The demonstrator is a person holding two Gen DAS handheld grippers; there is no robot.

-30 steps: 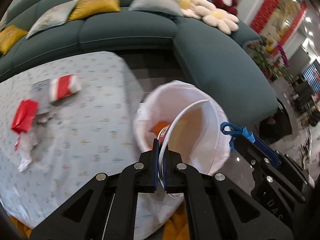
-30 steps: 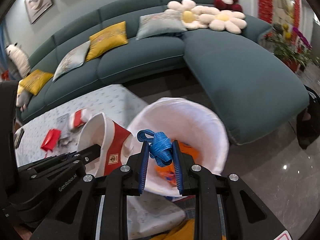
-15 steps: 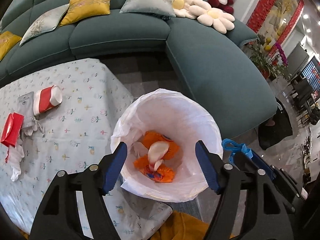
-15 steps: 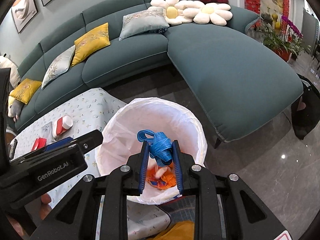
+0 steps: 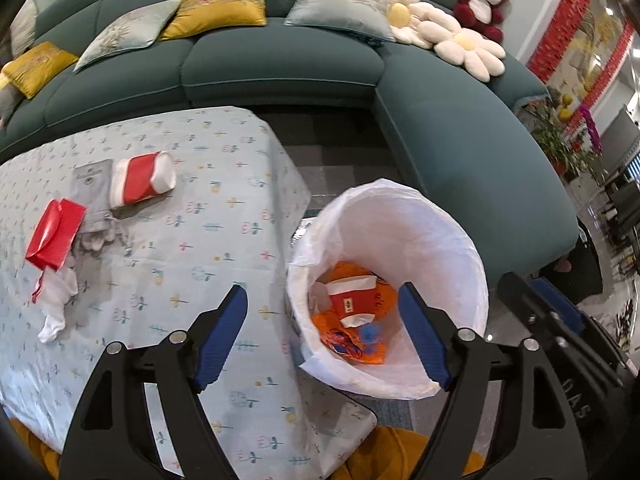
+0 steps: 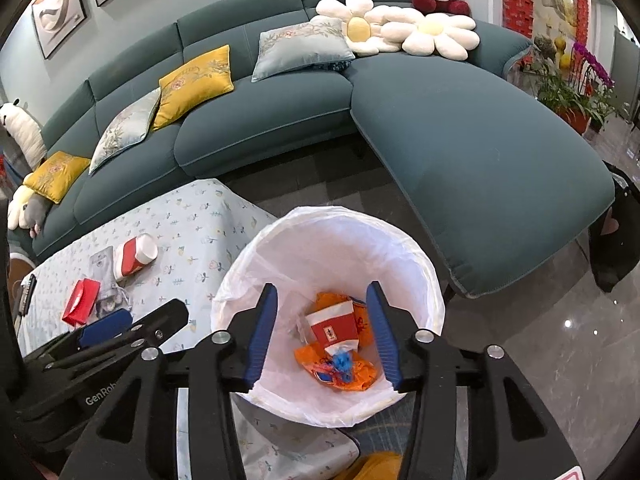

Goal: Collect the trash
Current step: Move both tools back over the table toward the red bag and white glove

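A white-lined trash bin [image 5: 436, 224] [image 6: 332, 236] stands by the table's corner. Inside lie a red-and-white paper cup [image 5: 352, 300] [image 6: 332, 328], orange wrappers [image 6: 356, 372] and a blue ribbon scrap [image 6: 343, 361]. My left gripper [image 5: 324, 340] is open and empty over the bin's left rim. My right gripper [image 6: 323, 332] is open and empty above the bin. On the table lie a red-and-white packet [image 5: 140, 178] [image 6: 134, 256], a red pouch [image 5: 54, 234] [image 6: 82, 302], a grey paper [image 5: 92, 184] and crumpled white tissue [image 5: 60, 300].
The table has a pale floral cloth [image 5: 224, 216]. A teal sofa [image 6: 460, 132] with cushions curves behind and to the right of the bin. Glossy floor [image 6: 560, 340] lies to the right. Something yellow [image 5: 392, 452] lies under the table's corner.
The left gripper opened and the cup fell into the bin. Then the right gripper opened and the blue ribbon dropped onto the trash. Both grippers rose a little.
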